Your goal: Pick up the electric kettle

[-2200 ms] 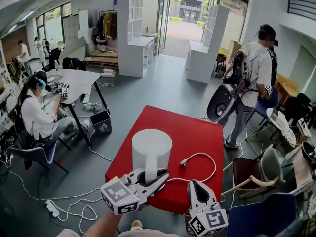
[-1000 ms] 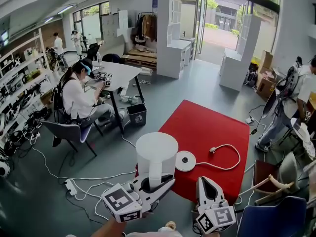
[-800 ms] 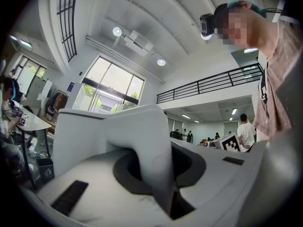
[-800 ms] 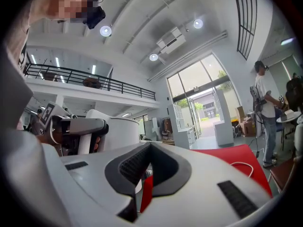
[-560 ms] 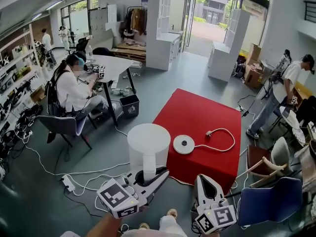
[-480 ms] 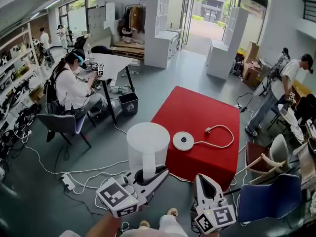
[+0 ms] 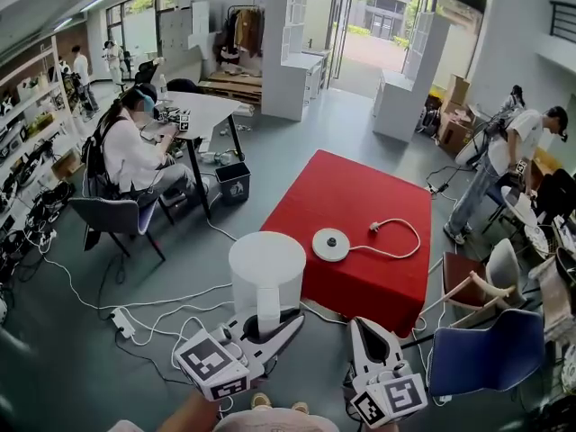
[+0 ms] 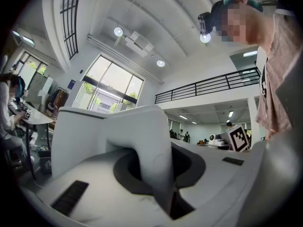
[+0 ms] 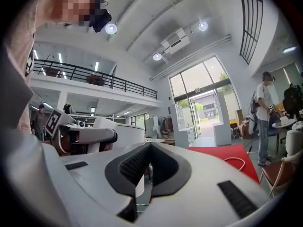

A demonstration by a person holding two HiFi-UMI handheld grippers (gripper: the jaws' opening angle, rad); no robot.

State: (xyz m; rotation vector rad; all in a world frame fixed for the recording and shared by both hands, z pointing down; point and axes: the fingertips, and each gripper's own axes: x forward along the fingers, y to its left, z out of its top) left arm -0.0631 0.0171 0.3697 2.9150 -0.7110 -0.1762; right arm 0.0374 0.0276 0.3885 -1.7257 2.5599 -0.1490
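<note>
White cylindrical electric kettle (image 7: 267, 273) upright in mid-air, off its base, over the grey floor (image 7: 135, 241) just past the 7 o'clock corner of the red-covered worktop (image 7: 360, 196). Position: 7 o'clock from the round white power base (image 7: 331, 244).

Flat white handle (image 7: 268, 309) turned toward 6 o'clock and clamped in the left tool (image 7: 270, 322). In the left gripper view, handle filling the gap between the dark pads (image 8: 125, 167), with the kettle body rising behind at 10 o'clock.

Right tool (image 7: 364, 331) at 4 o'clock from the kettle, apart from it, jaws drawn together on nothing. In the right gripper view, ribbed pads (image 9: 128, 167) meeting at a narrow slit, kettle and left tool at 9 o'clock.

Power base alone on the worktop; white cord (image 7: 400, 241) looping from it toward 3 o'clock and back to a plug (image 7: 374, 227).

Seated person in a white top (image 7: 135, 156) at 10 o'clock, standing person (image 7: 504, 165) at 3 o'clock, blue chair (image 7: 486, 354) at 4 o'clock.
</note>
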